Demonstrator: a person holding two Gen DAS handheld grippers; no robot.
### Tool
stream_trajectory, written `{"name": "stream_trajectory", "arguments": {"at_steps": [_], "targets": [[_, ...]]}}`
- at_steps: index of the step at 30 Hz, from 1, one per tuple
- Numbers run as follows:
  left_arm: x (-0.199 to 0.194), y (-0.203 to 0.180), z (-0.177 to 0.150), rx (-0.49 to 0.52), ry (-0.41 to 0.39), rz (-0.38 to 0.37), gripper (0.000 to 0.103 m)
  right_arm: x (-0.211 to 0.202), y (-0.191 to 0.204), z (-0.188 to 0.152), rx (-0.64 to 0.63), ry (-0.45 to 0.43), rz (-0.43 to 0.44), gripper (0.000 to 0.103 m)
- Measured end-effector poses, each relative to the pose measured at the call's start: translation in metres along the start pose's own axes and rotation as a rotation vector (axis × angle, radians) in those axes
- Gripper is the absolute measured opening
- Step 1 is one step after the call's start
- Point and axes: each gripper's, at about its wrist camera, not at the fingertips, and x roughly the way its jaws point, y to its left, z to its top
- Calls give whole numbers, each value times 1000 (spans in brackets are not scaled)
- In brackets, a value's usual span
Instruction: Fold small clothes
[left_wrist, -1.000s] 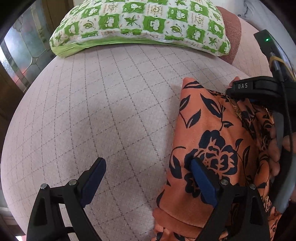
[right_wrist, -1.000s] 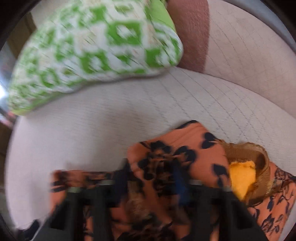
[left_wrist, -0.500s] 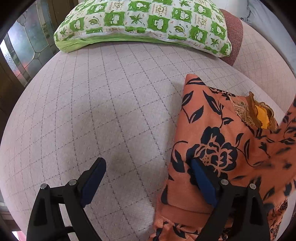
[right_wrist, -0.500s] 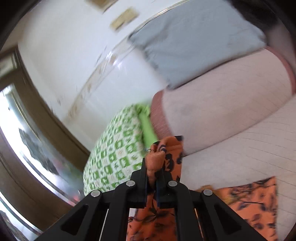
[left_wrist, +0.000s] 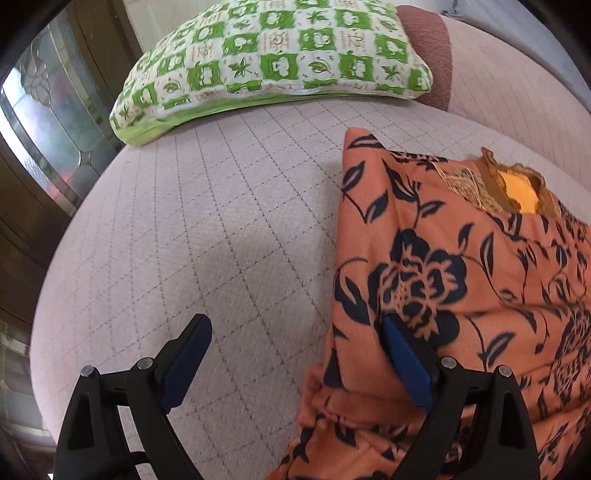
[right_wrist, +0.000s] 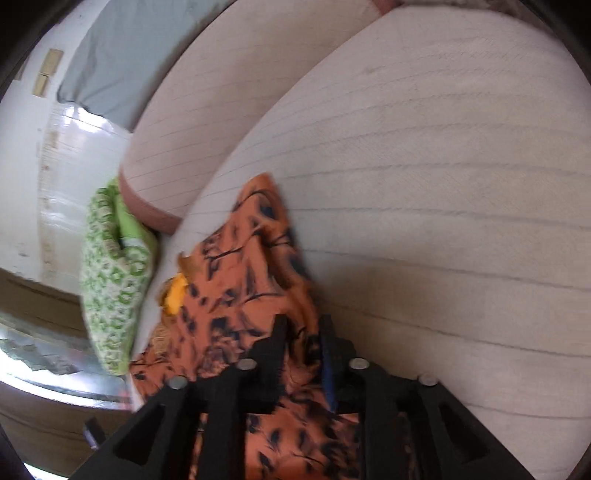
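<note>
An orange garment (left_wrist: 461, 266) with dark blue flowers and a yellow-lined neck lies on the pale quilted sofa seat (left_wrist: 207, 229), at the right of the left wrist view. My left gripper (left_wrist: 295, 332) is open; its right finger rests on the garment's left edge and its left finger is over bare seat. My right gripper (right_wrist: 303, 332) is shut on a fold of the garment (right_wrist: 243, 273) and holds it low over the seat. The view is motion-blurred.
A green and white checked pillow (left_wrist: 273, 59) lies at the back of the seat, also in the right wrist view (right_wrist: 114, 280). A backrest cushion (right_wrist: 229, 96) with a reddish edge stands behind it. A glass-panelled door (left_wrist: 48, 122) is at the left.
My right gripper, shut on the garment, lifted a fold up high, then swung it across and down towards the seat. My left gripper has stayed open at the garment's left edge.
</note>
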Motion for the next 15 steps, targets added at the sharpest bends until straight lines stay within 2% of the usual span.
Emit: {"name": "stream_trajectory", "arguments": {"at_steps": [2,5,7,9,11,13,14,15], "targets": [[-8,-2,-5,11,-14,16,93,-21,-1,-3,-23,-81,-69,25],[-29,-6,-9,16,-88,53,93,-33,23,-4,-69,-133,30,26],[-38,-11,-11,24,-125,24,93,-29,43,-10,-134,-125,86,26],[-36,-19,-12,39,-119,1,93,-17,67,-20,-215,-82,121,26],[-25,-31,-17,82,-93,34,93,5,87,-30,-280,-15,121,26],[-13,-39,-19,111,-60,65,94,27,92,-37,-323,34,52,28],[-11,-38,-19,99,-53,61,95,44,87,-38,-338,97,-29,29],[-13,-35,-16,79,-43,50,94,57,82,-39,-331,149,-65,30]]}}
